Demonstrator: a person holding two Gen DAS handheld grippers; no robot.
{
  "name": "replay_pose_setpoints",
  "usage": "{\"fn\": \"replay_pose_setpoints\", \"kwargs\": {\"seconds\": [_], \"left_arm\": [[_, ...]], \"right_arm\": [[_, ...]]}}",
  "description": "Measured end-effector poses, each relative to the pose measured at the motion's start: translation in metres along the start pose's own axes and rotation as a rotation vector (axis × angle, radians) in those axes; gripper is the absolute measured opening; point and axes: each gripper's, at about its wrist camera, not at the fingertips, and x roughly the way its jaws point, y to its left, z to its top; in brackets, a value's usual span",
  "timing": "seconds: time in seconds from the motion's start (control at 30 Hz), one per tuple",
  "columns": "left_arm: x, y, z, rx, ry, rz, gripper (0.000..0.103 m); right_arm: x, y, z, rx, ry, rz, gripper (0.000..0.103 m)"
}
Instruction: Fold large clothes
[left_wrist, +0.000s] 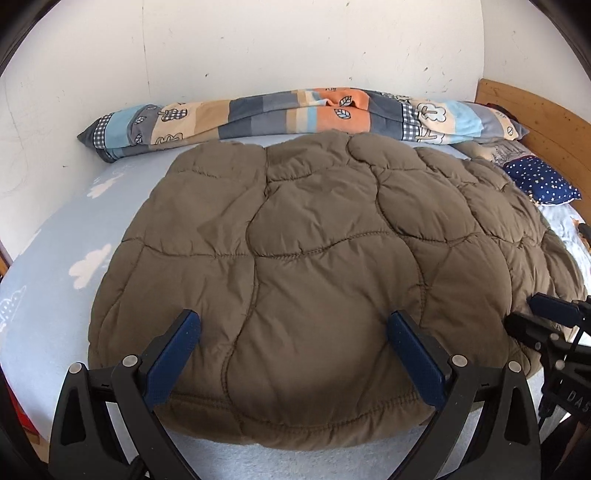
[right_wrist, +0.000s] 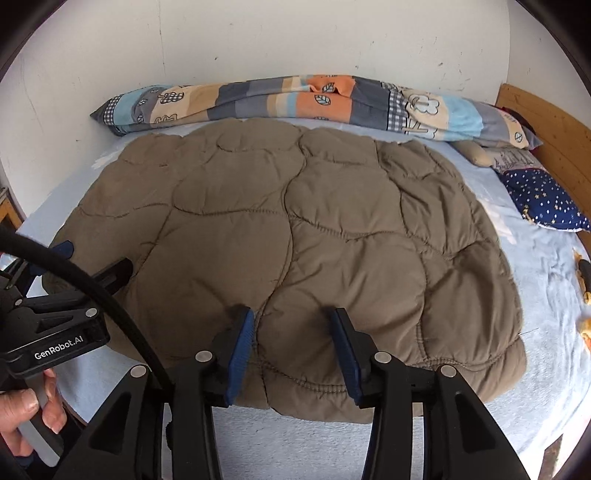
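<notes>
A large brown quilted jacket lies spread flat on the bed; it also fills the right wrist view. My left gripper is wide open, its blue-padded fingers above the jacket's near hem, holding nothing. My right gripper is open, narrower, over the near hem more to the right, holding nothing. The left gripper shows at the left edge of the right wrist view; the right gripper shows at the right edge of the left wrist view.
The bed has a light blue sheet with white clouds. A rolled patchwork blanket lies along the white wall. A starry navy pillow and a wooden headboard are at the right. Small orange objects lie at the right edge.
</notes>
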Motion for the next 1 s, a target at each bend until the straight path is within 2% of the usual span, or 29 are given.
{"fn": "replay_pose_setpoints", "kwargs": {"seconds": [0.4, 1.0], "left_arm": [[0.008, -0.007, -0.006, 0.029, 0.003, 0.028, 0.102], [0.013, -0.009, -0.010, 0.053, -0.003, 0.045, 0.103]], "right_arm": [[0.019, 0.003, -0.008, -0.009, 0.054, -0.012, 0.050], [0.026, 0.009, -0.010, -0.021, 0.075, -0.023, 0.051]]}}
